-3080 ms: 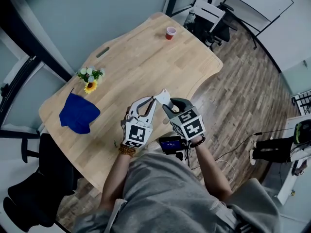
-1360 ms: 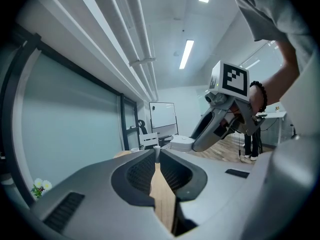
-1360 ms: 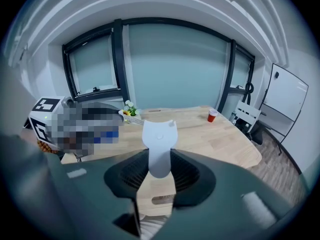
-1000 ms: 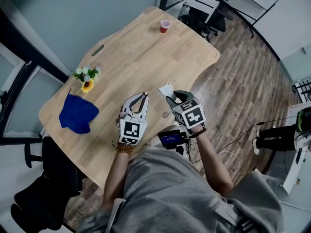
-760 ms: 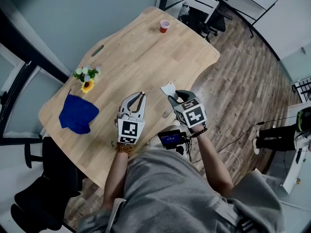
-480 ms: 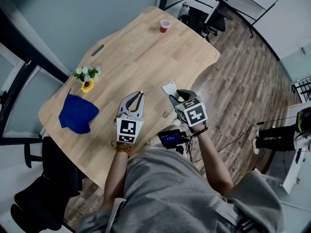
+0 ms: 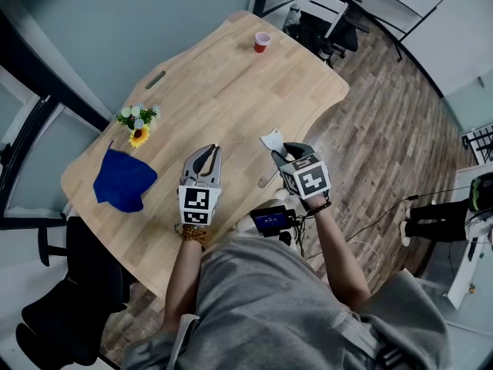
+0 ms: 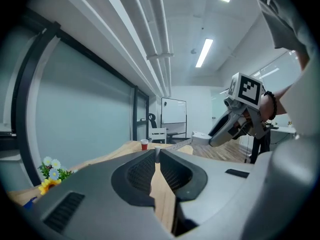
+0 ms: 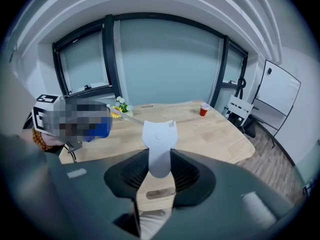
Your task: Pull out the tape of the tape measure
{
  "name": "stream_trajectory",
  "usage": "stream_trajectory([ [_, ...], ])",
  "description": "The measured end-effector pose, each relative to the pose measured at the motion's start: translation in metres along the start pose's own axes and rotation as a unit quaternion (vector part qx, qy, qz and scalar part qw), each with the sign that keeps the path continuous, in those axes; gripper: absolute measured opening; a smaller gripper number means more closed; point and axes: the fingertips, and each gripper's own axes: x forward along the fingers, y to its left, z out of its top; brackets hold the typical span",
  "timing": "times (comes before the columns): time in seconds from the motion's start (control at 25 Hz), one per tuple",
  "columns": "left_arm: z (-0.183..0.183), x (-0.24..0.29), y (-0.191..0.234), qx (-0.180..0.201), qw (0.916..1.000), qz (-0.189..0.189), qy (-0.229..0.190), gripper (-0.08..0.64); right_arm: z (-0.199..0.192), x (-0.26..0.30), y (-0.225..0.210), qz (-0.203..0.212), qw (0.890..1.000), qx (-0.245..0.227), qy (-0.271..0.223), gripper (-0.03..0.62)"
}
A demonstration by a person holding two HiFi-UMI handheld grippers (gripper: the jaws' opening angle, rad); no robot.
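- The person stands at the near edge of the wooden table (image 7: pixel 231 91), a gripper in each hand, both held up over that edge.
- The right gripper (image 9: pixel 159 156) has the tape measure (image 9: pixel 159 139) clamped. The white case stands upright between the ribbed pads, with its rounded top poking out past the fingertips. The jaws sit fairly wide apart, pressed on the case's two flat sides.
- From the head view, that white case hangs above the table's near-right edge, just ahead of the right marker cube (image 7: pixel 310 180).
- The left gripper (image 8: pixel 156 151) is over the same near edge, well to the left of the case. Its jaws are drawn almost fully together, and a small pale tab is pinched right at the tips.
- That tab is the end of the tape (image 8: pixel 176 144). In the left gripper view the thin strip runs from the pinched tips across to the case in the other gripper, clear above the tabletop.
- The right gripper view shows the same strip going the other way, a slim pale line slanting off to the left of the case.
- So the tape is out of the case and stretched between the two grippers.
- On the table's left side lies a blue cloth (image 7: pixel 123 179), with a small bunch of flowers (image 7: pixel 139 122) just beyond it.
- At the table's far end stands a red cup (image 7: pixel 263 42), upright and well apart from everything else.
- Beyond the table's far end is a white chair (image 7: pixel 317 5), and wood flooring (image 7: pixel 385 106) runs along its right side.
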Motion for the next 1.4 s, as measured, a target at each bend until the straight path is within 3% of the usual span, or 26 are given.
stream_trajectory([
  [0.4,-0.010,0.004,0.006,-0.011,0.9999,0.006,0.011,0.038,0.000,0.003,-0.005,-0.006,1.000,0.000,0.004,0.143],
  [0.72,-0.020,-0.003,0.024,-0.044,0.9981,0.033,0.028,0.038,-0.009,0.002,-0.011,-0.013,1.000,0.010,0.012,0.143],
  [1.4,-0.026,-0.010,0.041,-0.050,0.9964,0.061,0.032,0.038,-0.013,-0.003,-0.021,-0.022,0.999,0.021,0.014,0.143],
])
